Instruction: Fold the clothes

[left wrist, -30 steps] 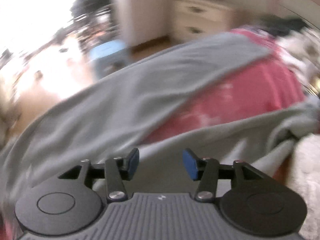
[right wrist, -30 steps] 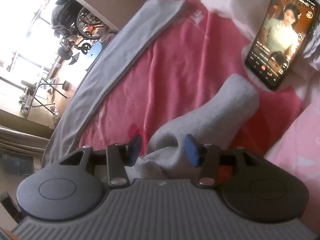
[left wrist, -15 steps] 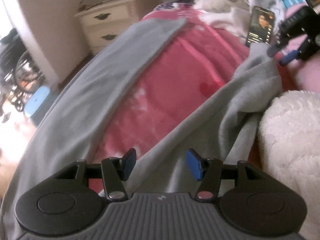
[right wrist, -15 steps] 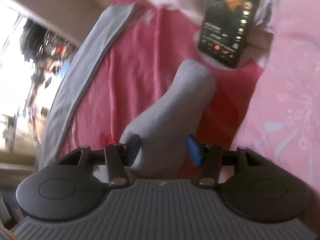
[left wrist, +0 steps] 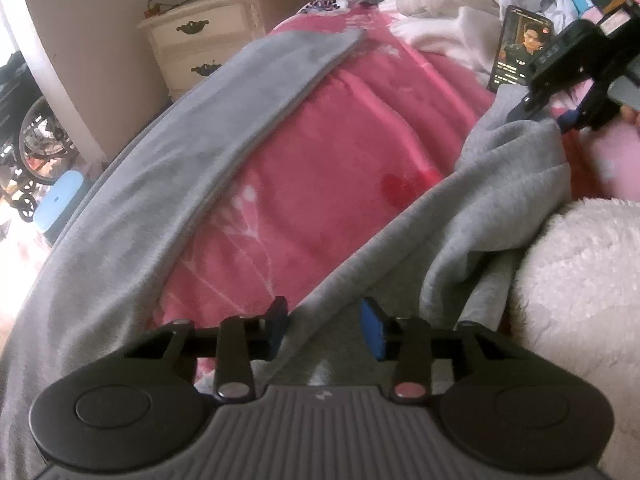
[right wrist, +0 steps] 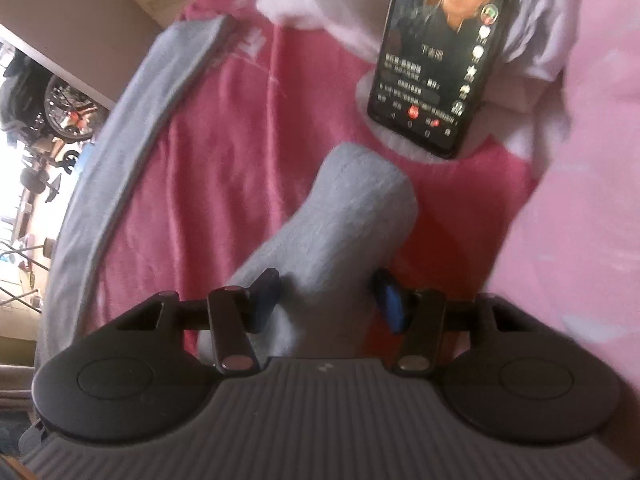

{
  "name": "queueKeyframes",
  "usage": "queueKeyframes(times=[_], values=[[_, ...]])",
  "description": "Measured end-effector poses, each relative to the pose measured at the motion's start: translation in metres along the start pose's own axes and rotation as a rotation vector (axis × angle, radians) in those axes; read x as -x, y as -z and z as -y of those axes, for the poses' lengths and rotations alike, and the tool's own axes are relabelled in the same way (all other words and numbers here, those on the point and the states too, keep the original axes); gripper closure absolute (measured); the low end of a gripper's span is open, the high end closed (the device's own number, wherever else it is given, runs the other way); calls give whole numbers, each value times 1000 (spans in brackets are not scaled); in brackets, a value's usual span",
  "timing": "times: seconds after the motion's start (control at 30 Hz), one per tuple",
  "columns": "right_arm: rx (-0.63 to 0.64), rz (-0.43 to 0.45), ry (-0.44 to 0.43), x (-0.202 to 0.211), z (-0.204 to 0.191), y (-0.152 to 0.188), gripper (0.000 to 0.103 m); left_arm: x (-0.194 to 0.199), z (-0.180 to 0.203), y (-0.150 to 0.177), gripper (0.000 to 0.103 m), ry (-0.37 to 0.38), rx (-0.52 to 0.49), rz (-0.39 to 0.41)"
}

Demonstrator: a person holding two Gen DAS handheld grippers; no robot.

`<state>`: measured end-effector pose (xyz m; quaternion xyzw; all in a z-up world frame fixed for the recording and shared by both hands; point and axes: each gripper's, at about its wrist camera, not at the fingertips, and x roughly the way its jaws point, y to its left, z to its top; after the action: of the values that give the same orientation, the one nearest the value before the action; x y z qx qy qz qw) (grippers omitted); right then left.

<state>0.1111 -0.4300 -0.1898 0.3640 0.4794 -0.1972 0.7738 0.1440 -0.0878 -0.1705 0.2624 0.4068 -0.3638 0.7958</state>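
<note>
The grey garment (left wrist: 168,168) is soft, matt fleece-like cloth with a faint nap. The pink blanket (left wrist: 336,148) beneath it is plush with a slight sheen. A white fluffy fabric (left wrist: 580,280) looks shaggy and rough. The left gripper (left wrist: 324,326) has matt black plastic arms, blue pads (left wrist: 370,330), shiny metal rivets and a ribbed grey body. The phone (right wrist: 440,52) has a glossy glass screen.

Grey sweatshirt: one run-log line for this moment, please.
phase: pre-grasp | grey sweatshirt spread on pink blanket | left gripper open over hem | right gripper open astride sleeve | phone beyond
</note>
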Motion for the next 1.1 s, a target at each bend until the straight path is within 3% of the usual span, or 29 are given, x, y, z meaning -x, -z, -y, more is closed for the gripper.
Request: queueKeyframes(times=[0.07, 0.13, 0.17, 0.2, 0.23, 0.3, 0.33, 0.43, 0.7, 0.93, 1.1], values=[[29, 26, -21, 2, -2, 0, 52, 0, -1, 0, 66, 1, 5, -1], [58, 51, -41, 4, -5, 1, 72, -2, 0, 0, 66, 4, 8, -1], [73, 64, -52, 5, -6, 1, 94, -2, 1, 0, 66, 6, 9, -1], [87, 77, -62, 7, -7, 1, 98, -3, 1, -1, 66, 9, 10, 0], [102, 90, -73, 8, -8, 2, 99, -4, 3, -1, 68, 12, 7, 1], [145, 135, -101, 18, -15, 1, 99, -5, 6, 0, 84, 11, -2, 8], [171, 166, -119, 25, -20, 1, 99, -5, 7, 0, 99, 8, -6, 9], [221, 249, -163, 47, -34, -6, 100, -3, 5, 2, 100, -17, 16, 23], [249, 428, -228, 91, -50, -39, 99, 22, -28, 4, 101, -43, 250, 83], [108, 364, -210, 68, -11, -53, 99, 16, -36, 10, 101, -29, 309, 42], [57, 232, -80, 62, 11, -36, 92, 6, -39, 10, 101, -26, 343, 21]])
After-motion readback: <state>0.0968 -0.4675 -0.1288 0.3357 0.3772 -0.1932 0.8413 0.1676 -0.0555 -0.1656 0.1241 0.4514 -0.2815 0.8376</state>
